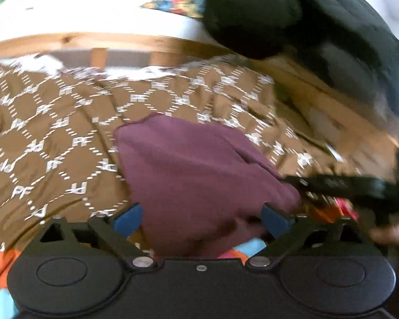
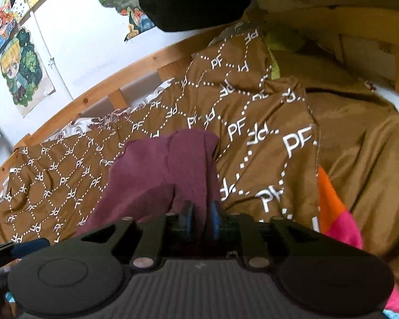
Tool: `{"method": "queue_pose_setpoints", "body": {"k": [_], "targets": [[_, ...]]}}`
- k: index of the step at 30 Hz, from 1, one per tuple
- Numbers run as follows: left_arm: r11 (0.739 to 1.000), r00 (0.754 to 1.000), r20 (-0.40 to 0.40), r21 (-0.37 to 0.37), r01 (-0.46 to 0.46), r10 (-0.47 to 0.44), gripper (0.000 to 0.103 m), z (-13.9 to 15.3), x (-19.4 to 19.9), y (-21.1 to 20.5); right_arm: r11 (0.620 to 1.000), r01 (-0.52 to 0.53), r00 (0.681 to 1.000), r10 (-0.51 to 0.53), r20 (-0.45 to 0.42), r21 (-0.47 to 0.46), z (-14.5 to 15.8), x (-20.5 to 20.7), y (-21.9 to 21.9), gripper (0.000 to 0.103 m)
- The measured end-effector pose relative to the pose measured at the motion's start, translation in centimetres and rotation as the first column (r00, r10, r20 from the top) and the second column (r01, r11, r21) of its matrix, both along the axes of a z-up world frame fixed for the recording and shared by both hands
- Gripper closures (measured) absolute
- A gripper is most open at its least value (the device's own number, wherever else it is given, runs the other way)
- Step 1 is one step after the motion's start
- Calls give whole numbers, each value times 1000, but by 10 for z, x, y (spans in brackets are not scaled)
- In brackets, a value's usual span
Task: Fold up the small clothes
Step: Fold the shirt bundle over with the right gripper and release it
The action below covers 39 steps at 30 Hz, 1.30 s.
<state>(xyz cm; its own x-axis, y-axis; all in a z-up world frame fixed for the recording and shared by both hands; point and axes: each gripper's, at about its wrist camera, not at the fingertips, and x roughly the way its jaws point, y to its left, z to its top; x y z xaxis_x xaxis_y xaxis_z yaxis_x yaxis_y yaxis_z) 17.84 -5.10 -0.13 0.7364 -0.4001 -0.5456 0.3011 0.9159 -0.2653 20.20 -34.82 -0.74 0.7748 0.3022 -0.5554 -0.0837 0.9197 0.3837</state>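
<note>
Clearly mid-fold: the right tongs (image 2: 201, 219) pinch narrowly on the purple cloth (image 2: 159, 175), lifting one side off the bed, while the left tongs (image 1: 202, 219) stand wide around its near part. Next, I judge, the raised edge must be carried across and laid flat. A brown patterned blanket (image 1: 53, 133) covers the bed; a wooden bed rail (image 2: 98, 90) runs along its far edge below a wall with drawings (image 2: 24, 71).
</note>
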Motion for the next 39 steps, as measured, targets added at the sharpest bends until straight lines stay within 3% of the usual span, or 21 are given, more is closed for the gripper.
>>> {"method": "queue_pose_setpoints", "body": {"k": [4, 7, 12, 16, 24, 29, 35, 39], "targets": [[993, 994, -65, -74, -94, 89, 1, 4, 20, 14, 1000, -10, 1000, 10, 19, 1, 12, -2, -2, 46], [984, 982, -126, -88, -152, 141, 1, 2, 35, 17, 999, -48, 999, 48, 22, 1, 19, -3, -1, 28], [984, 973, -176, -74, -163, 148, 1, -5, 44, 16, 987, -157, 987, 156, -22, -46, 14, 0, 11, 14], [989, 974, -184, -50, -140, 128, 1, -10, 42, 13, 986, -156, 987, 154, -44, -64, 1, -1, 14, 4], [991, 974, -184, 42, -128, 134, 1, -25, 42, 2, 988, -127, 991, 122, -52, -93, -17, -2, 5, 0], [989, 974, -175, 39, -139, 144, 1, -39, 35, 5, 989, -134, 990, 131, -56, -59, -31, -2, 4, 0], [983, 959, -237, -57, -176, 158, 1, -54, 35, 16, 990, -121, 990, 114, 86, 77, -27, 0, -15, 0], [981, 955, -247, -64, -183, 162, 1, -55, 35, 16, 987, -86, 984, 64, 165, 133, -27, 18, -22, 6]]}}
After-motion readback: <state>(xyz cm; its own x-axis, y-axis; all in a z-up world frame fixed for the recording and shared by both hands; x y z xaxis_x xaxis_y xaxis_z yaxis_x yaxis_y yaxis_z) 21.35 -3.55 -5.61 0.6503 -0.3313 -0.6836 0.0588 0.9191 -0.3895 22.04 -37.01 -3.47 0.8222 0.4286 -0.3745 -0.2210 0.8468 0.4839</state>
